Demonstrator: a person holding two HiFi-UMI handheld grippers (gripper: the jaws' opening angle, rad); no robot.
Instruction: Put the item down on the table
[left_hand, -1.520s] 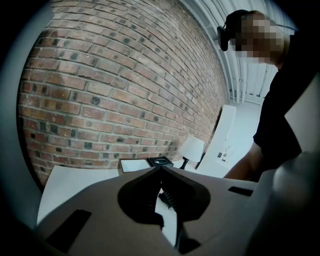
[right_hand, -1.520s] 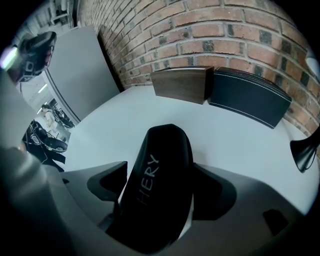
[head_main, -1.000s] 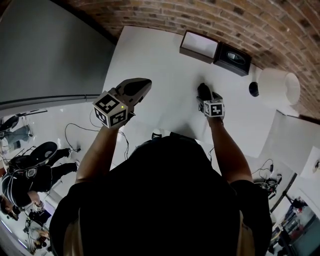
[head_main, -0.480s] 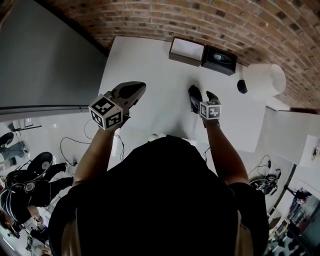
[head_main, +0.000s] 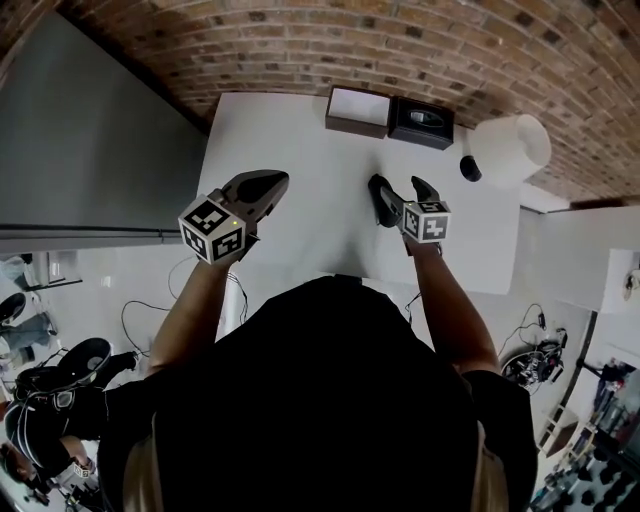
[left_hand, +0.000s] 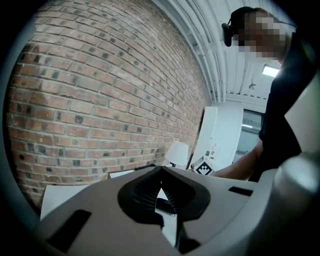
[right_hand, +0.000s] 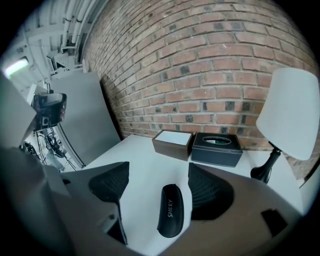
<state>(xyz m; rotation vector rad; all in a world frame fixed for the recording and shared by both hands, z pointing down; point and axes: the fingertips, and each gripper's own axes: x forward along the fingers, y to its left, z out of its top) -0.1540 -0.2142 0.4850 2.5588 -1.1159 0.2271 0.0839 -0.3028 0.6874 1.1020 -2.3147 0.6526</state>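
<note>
Now: right hand-held gripper (right_hand: 158, 186) jaws spread wide, black case (right_hand: 170, 210) (marked SHERY) lying flat on the white bench (right_hand: 145, 157) between them. Left hand-held gripper (left_hand: 161, 172) jaws together, nothing in them.

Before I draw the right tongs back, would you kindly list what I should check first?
1. Right tongs open: ok.
2. Black case lying flat on the table, between the jaws: ok.
3. Case clear of both jaws: cannot tell, one gap is slim.
4. Left tongs shut, empty: ok.
5. Brown box, black box and lamp beyond the case, by the brick wall, off a backward path: ok.
</note>
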